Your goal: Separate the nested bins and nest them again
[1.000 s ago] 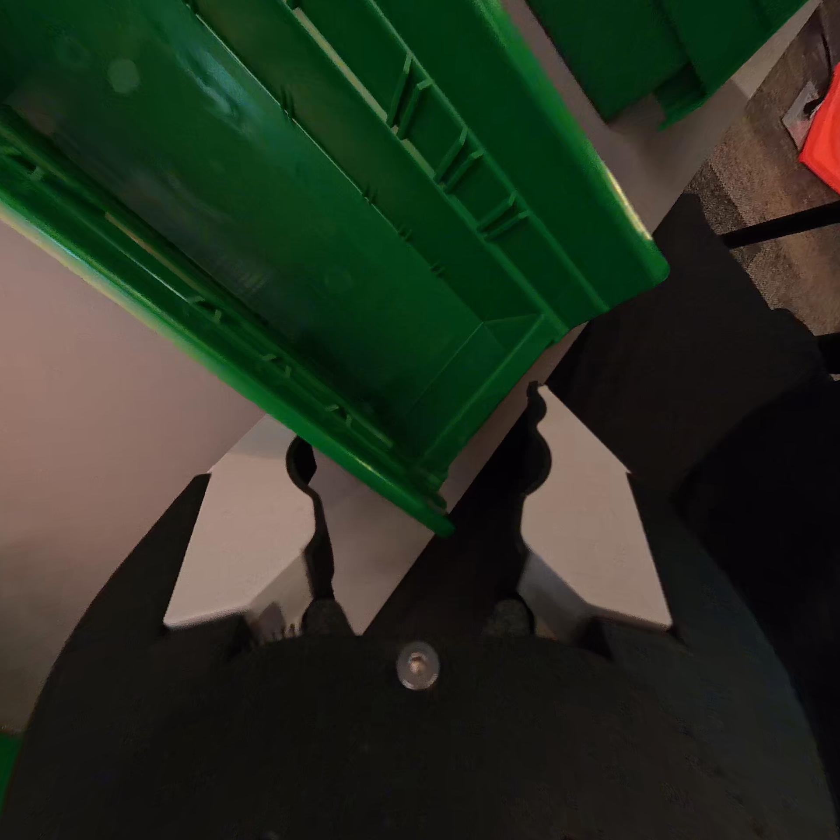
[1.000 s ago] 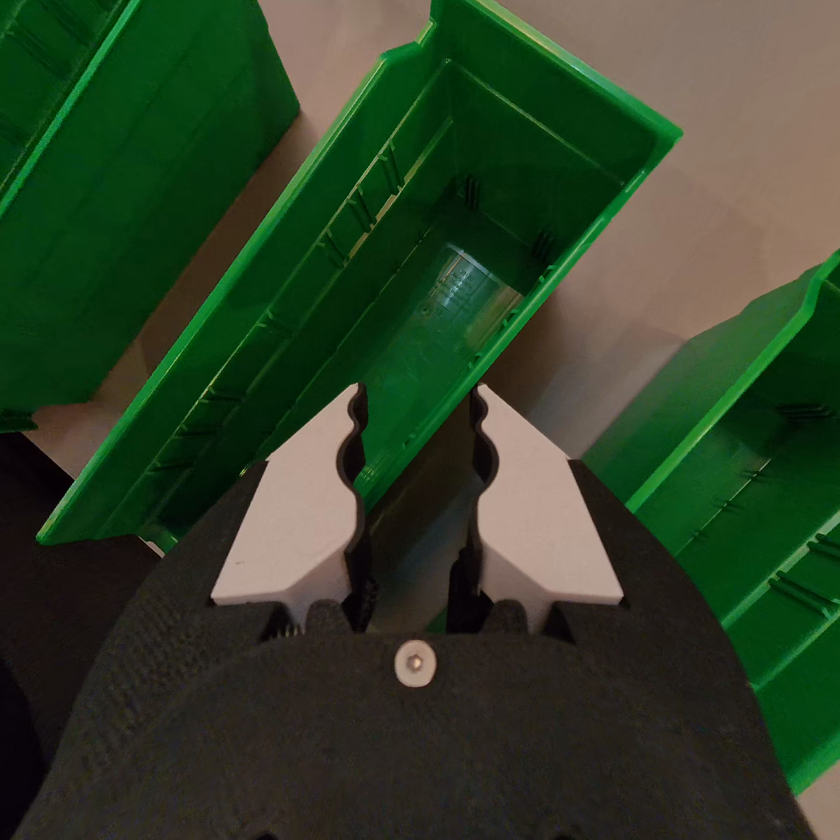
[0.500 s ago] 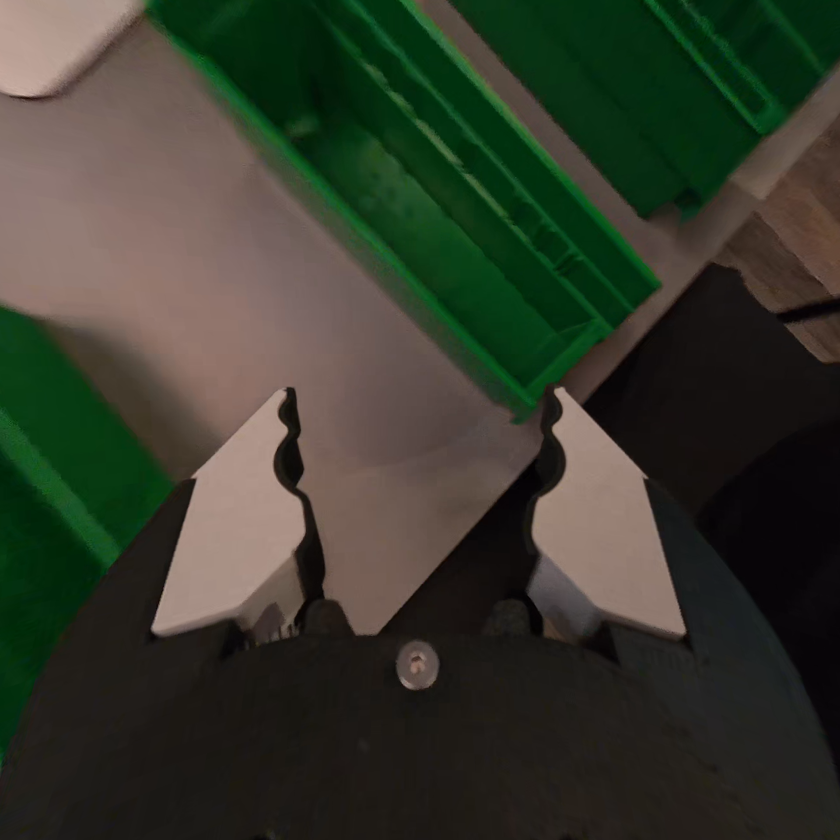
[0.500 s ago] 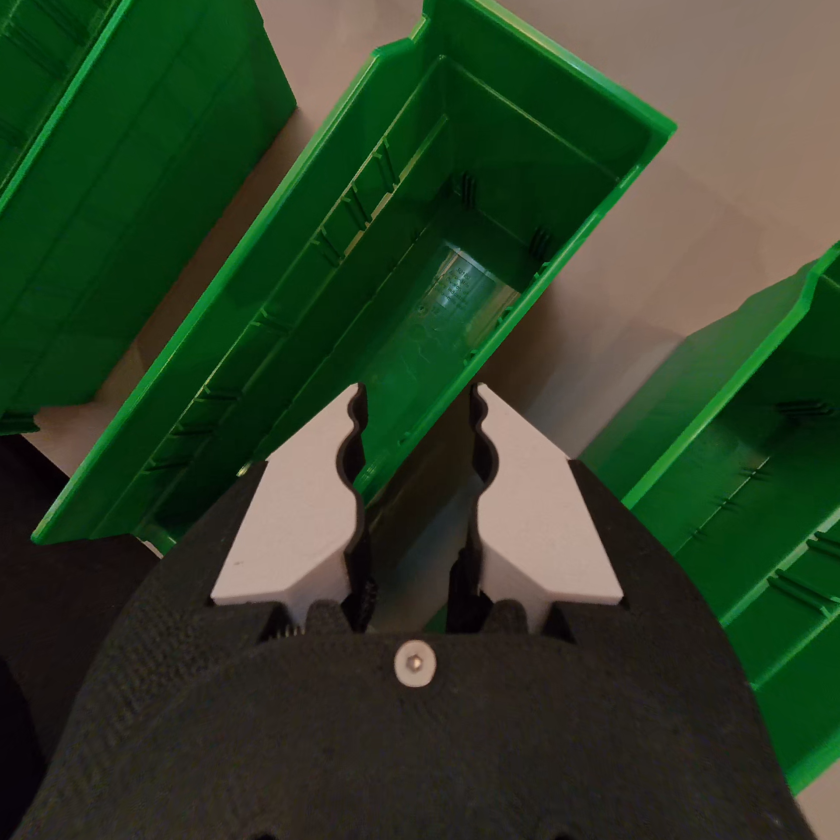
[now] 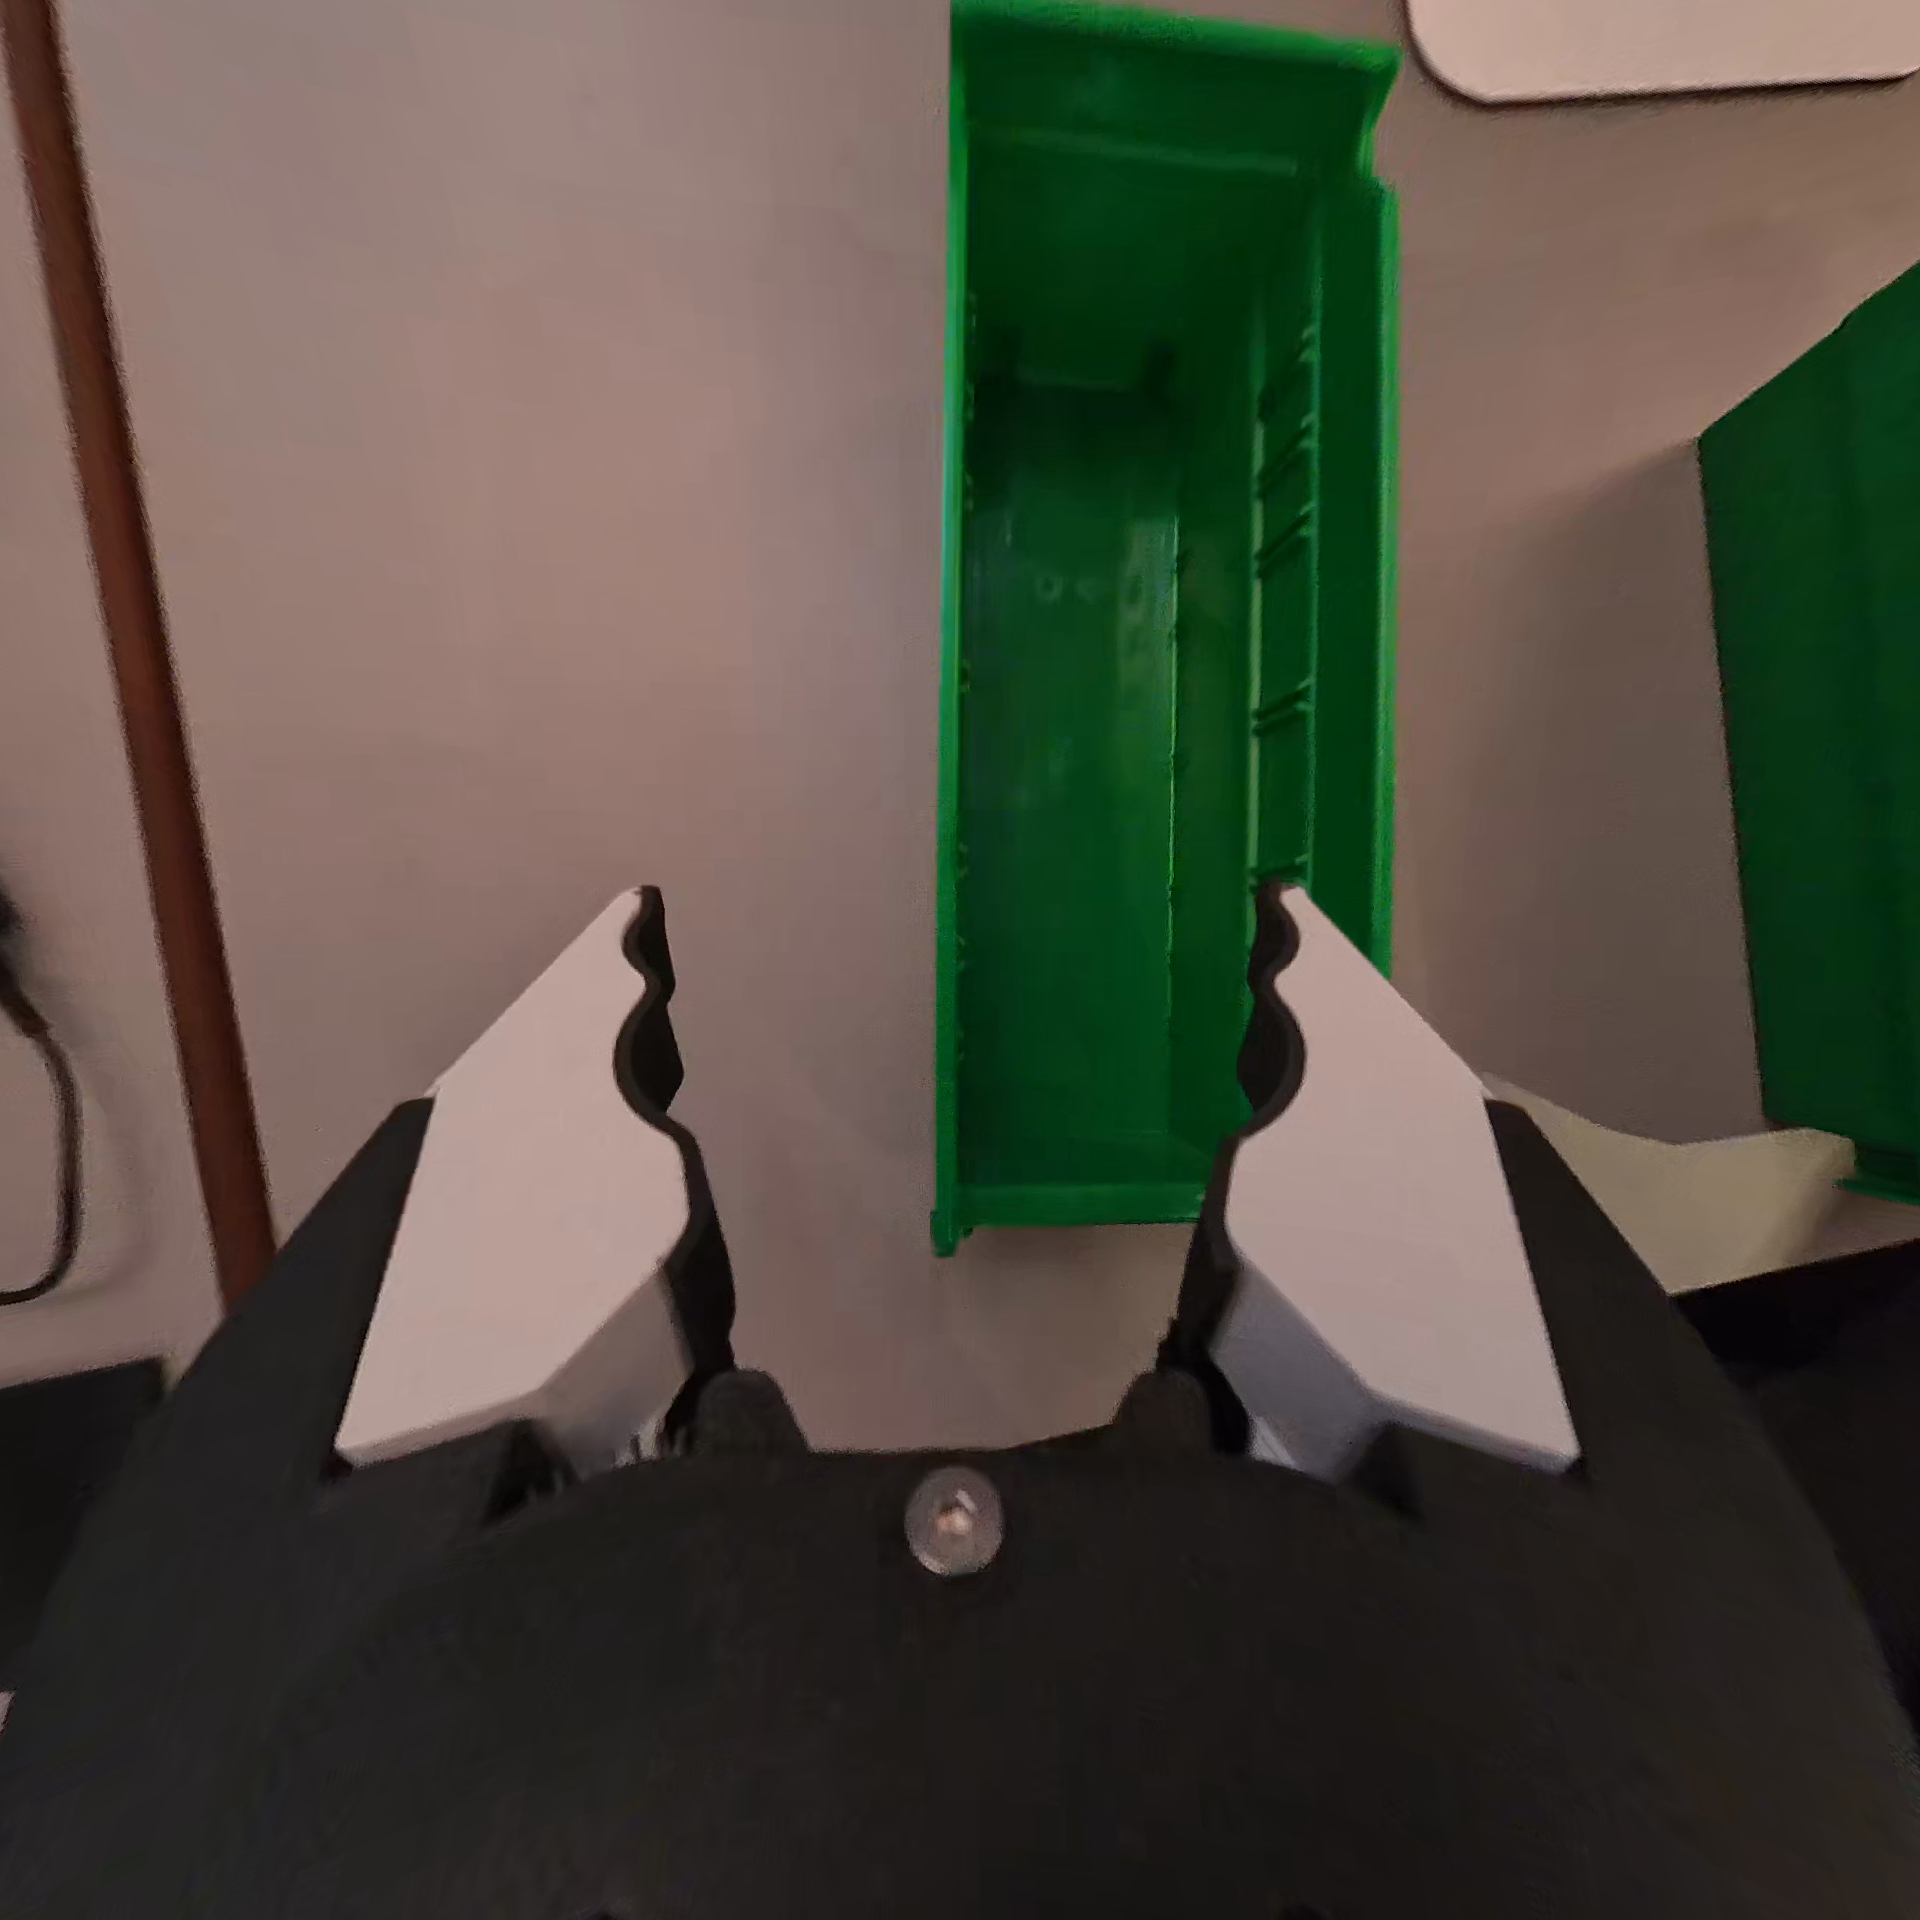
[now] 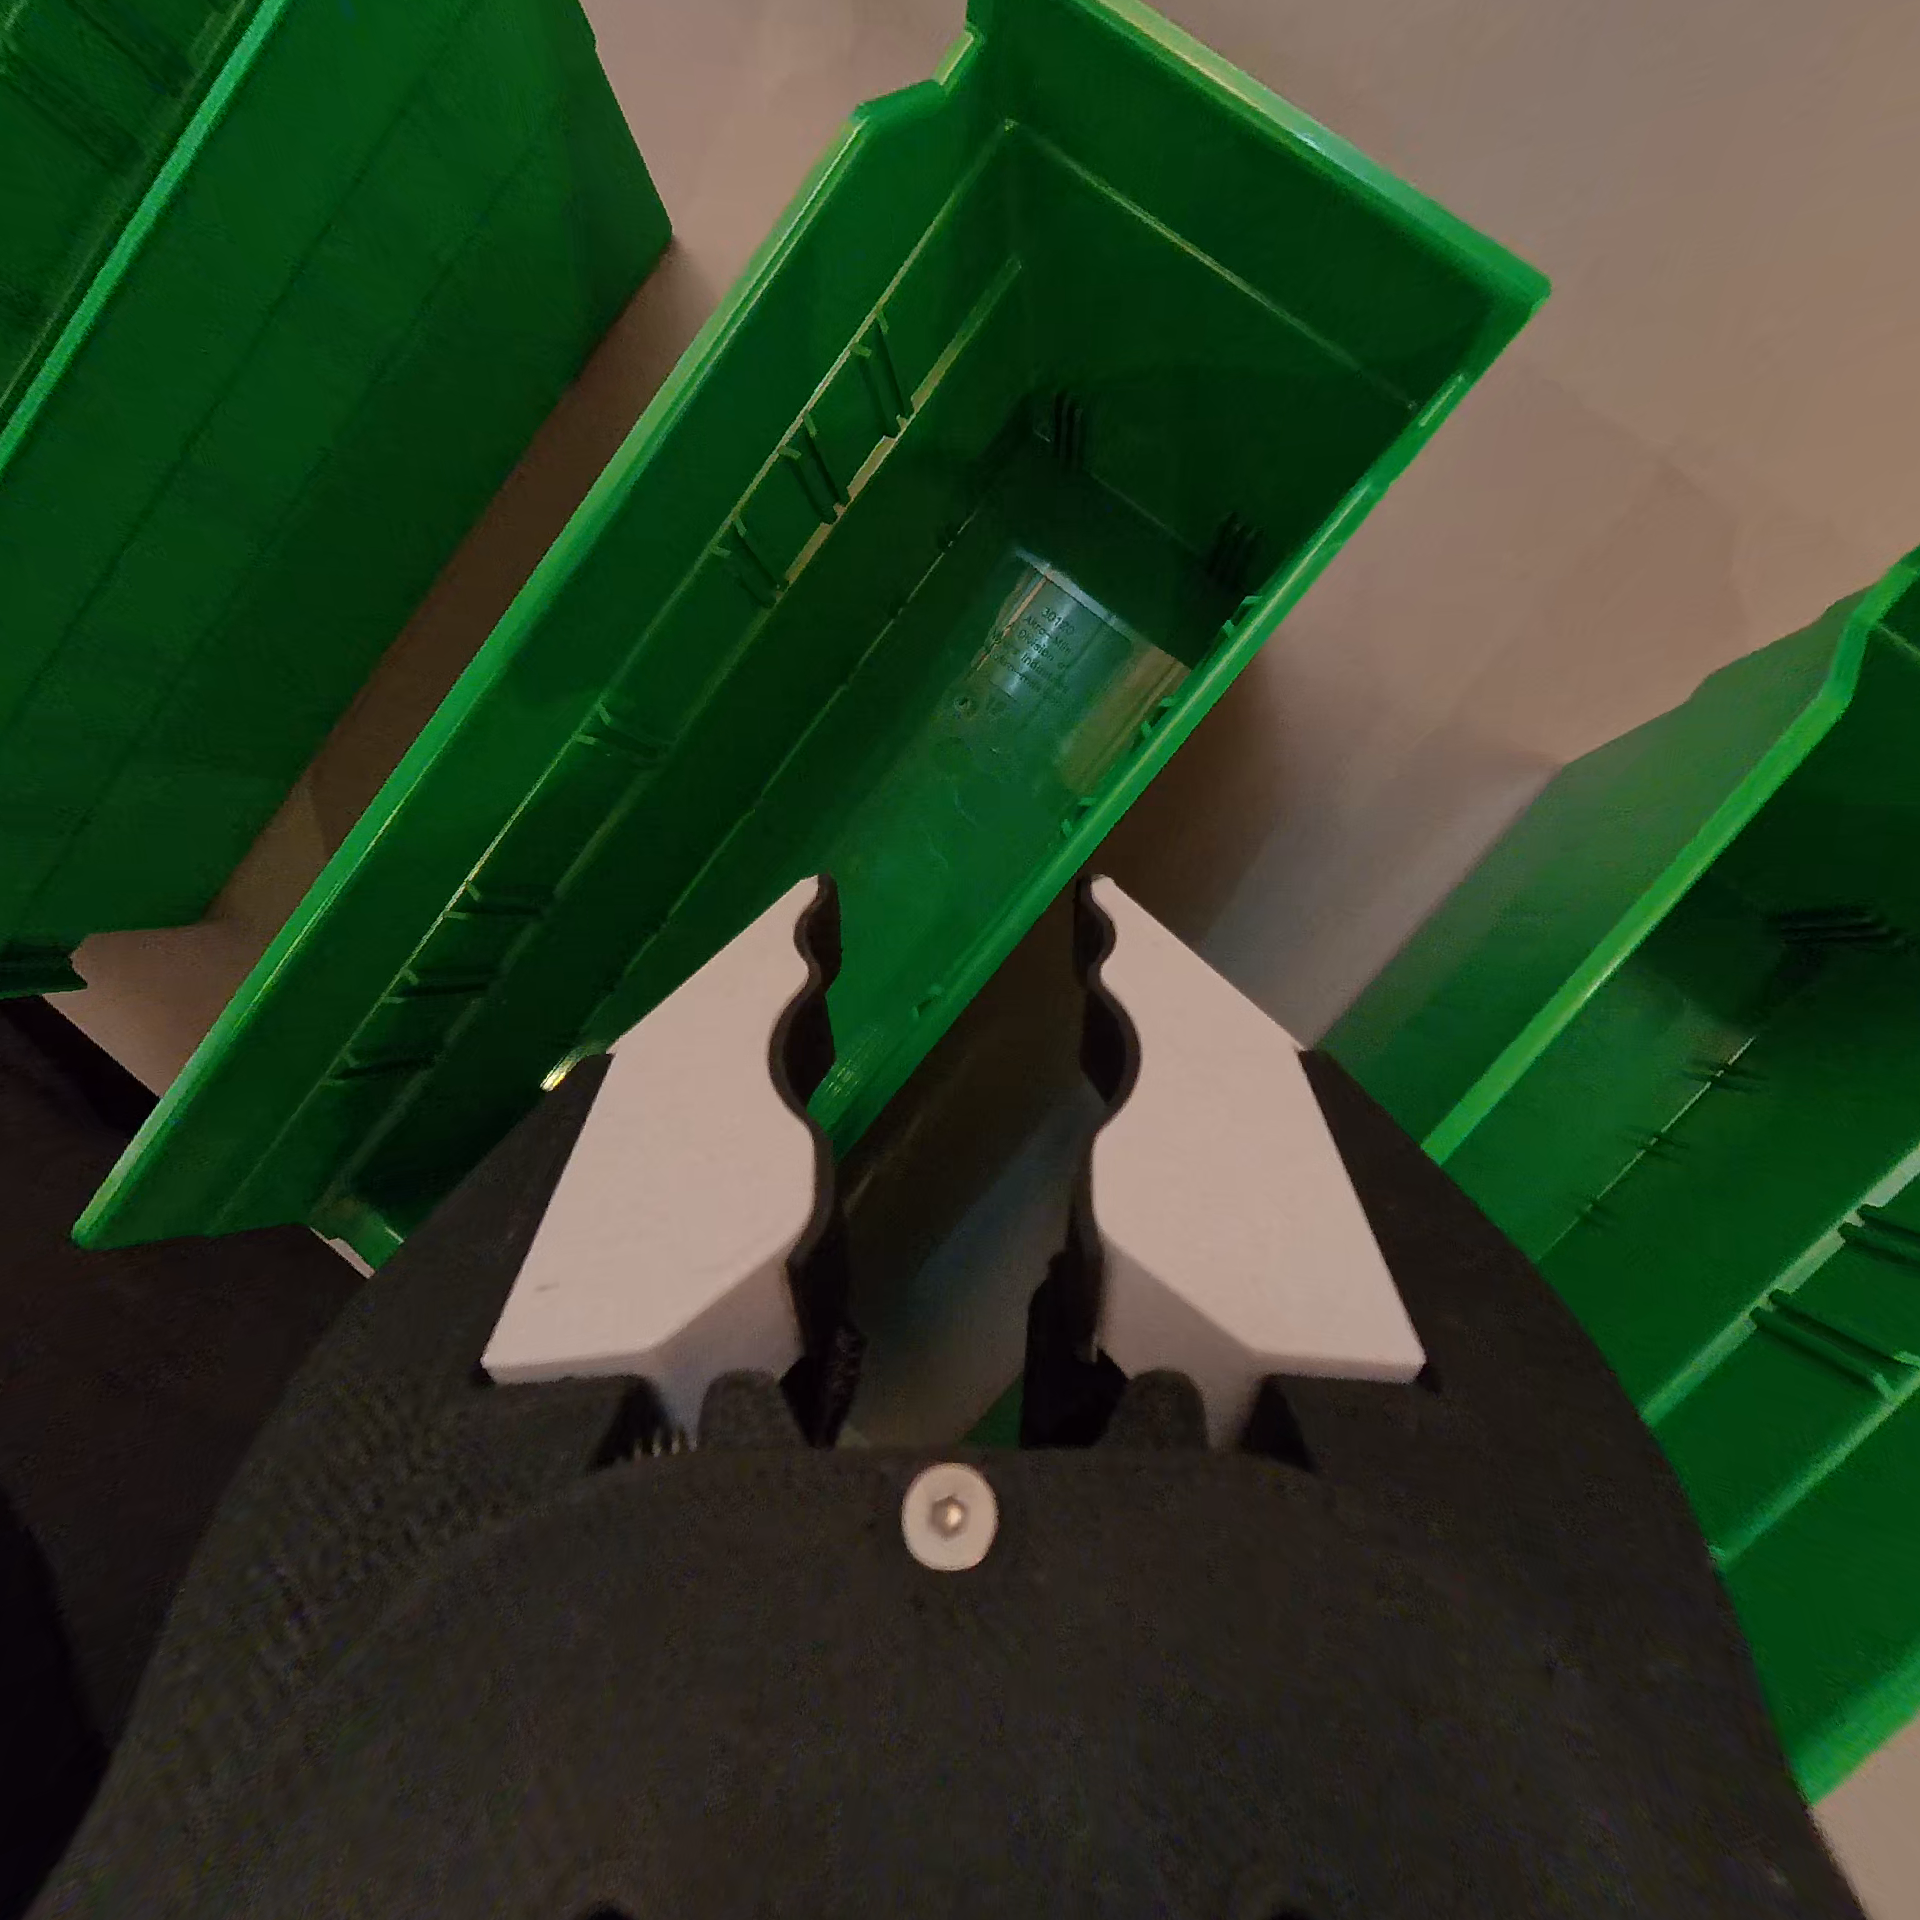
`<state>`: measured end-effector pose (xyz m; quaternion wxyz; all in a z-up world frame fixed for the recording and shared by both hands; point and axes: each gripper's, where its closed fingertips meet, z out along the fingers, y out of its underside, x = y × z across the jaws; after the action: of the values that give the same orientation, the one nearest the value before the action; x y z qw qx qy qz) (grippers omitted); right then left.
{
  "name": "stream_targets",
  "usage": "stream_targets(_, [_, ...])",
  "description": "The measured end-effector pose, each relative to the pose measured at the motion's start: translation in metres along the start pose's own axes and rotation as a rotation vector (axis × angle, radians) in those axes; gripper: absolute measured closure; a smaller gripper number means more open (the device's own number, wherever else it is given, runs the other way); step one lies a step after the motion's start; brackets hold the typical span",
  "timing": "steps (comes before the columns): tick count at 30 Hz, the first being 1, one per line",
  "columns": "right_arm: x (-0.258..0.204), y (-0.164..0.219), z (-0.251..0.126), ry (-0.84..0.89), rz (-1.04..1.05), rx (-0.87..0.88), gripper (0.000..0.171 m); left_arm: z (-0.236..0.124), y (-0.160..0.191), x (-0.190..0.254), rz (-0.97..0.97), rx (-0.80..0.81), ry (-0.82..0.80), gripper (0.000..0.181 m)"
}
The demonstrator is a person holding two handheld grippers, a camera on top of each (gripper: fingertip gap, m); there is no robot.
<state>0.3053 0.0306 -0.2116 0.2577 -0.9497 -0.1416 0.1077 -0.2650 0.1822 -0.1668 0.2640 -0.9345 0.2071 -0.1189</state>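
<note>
In the left wrist view a long, narrow green bin (image 5: 1070, 675) lies on the pale table (image 5: 520, 520), running straight away from me. My left gripper (image 5: 961, 914) is open and empty above the bin's near end, with its right fingertip over the bin's right wall. In the right wrist view my right gripper (image 6: 956, 904) is closed on the right long wall of the middle green bin (image 6: 727, 727), near its near end. One finger is inside the bin and one is outside. More green bins lie to the left (image 6: 260, 468) and right (image 6: 1714, 1091).
Another green bin (image 5: 1829, 727) stands at the right of the left wrist view. A white object (image 5: 1662, 52) lies at the top right. A brown strip (image 5: 135, 675) and a black cable (image 5: 52, 1091) are at the left. The near table edge drops to dark floor.
My left gripper has swung away from the bin corner it straddled and now faces a bin lengthwise, still open. My right gripper has kept its hold and barely moved.
</note>
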Motion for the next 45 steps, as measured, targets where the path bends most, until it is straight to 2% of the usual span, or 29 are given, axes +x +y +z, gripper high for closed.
stream_targets(4, [0.0,0.0,0.0,0.005,-0.002,-0.003,0.127,0.025,0.017,-0.001,-0.024,-0.075,0.061,0.078])
stream_targets(11, [0.001,0.0,0.0,0.001,0.006,0.0,0.127,0.054,0.033,0.004,-0.043,-0.135,0.106,0.103])
stream_targets(19, [0.002,0.0,0.0,-0.004,0.011,0.004,0.127,0.066,0.039,0.022,-0.025,-0.137,0.193,0.115])
stream_targets(26, [0.002,0.001,0.0,-0.003,0.011,0.005,0.127,0.062,0.033,0.029,-0.016,-0.093,0.223,0.114])
stream_targets(30, [0.002,0.001,0.0,-0.003,0.013,0.006,0.127,0.044,0.014,0.023,0.02,-0.001,0.194,0.113])
stream_targets(36, [0.002,0.001,0.0,-0.005,0.013,0.004,0.128,0.005,-0.02,-0.019,0.084,0.138,-0.003,0.11])
stream_targets(39, [0.002,0.001,0.0,-0.004,0.012,0.005,0.127,0.018,-0.005,-0.039,0.041,0.044,-0.016,0.096])
stream_targets(41, [0.002,0.001,0.0,-0.004,0.013,0.005,0.127,0.032,0.007,-0.036,0.005,-0.013,0.054,0.095])
stream_targets(45, [0.002,0.001,0.0,-0.004,0.014,0.006,0.127,0.049,0.026,-0.014,-0.007,-0.098,0.174,0.107])
